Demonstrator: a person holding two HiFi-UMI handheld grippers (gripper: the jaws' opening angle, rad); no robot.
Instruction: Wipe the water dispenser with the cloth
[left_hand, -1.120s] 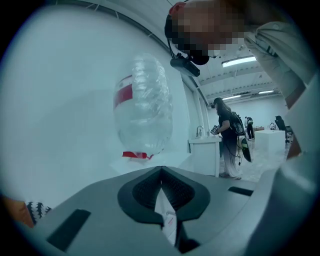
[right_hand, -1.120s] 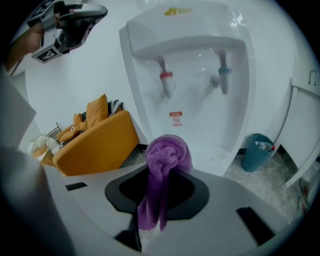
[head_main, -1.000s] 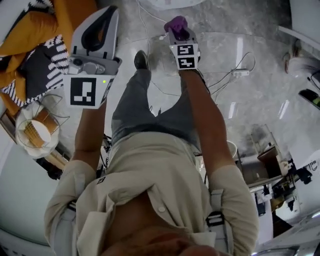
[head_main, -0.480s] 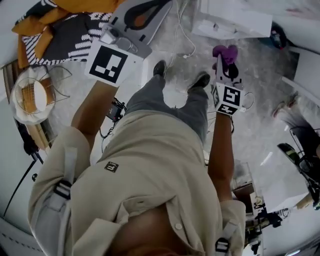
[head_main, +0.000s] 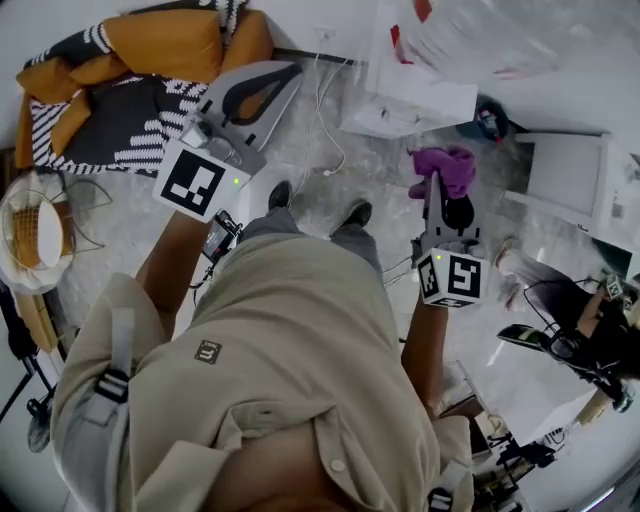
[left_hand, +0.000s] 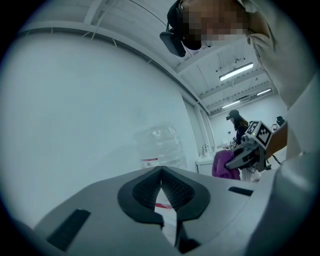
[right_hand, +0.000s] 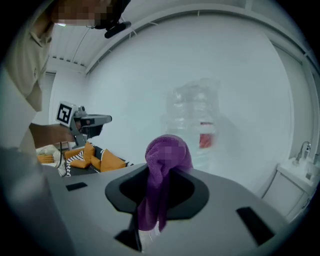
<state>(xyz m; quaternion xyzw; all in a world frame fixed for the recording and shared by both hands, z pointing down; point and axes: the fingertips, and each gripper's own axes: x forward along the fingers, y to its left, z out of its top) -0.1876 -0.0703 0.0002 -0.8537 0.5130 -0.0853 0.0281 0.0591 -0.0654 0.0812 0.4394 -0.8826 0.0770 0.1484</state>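
My right gripper (head_main: 443, 195) is clamped on the purple cloth (head_main: 450, 165), which bunches above the jaws and hangs down between them, while my left gripper (left_hand: 161, 172) is held out with its jaws closed together on nothing. The water dispenser (head_main: 405, 105) stands on the floor directly ahead of me, and from the head view it lies just beyond the cloth-bearing gripper and well off to the right of the left one, so the right arm is the nearer. In the right gripper view its clear bottle (right_hand: 196, 117) rises upright straight behind the cloth, red label showing, its long axis vertical. Cloth and dispenser are not yet touching. As I judge it, the coming move is a forward reach with the right gripper, then strokes along that upright body.
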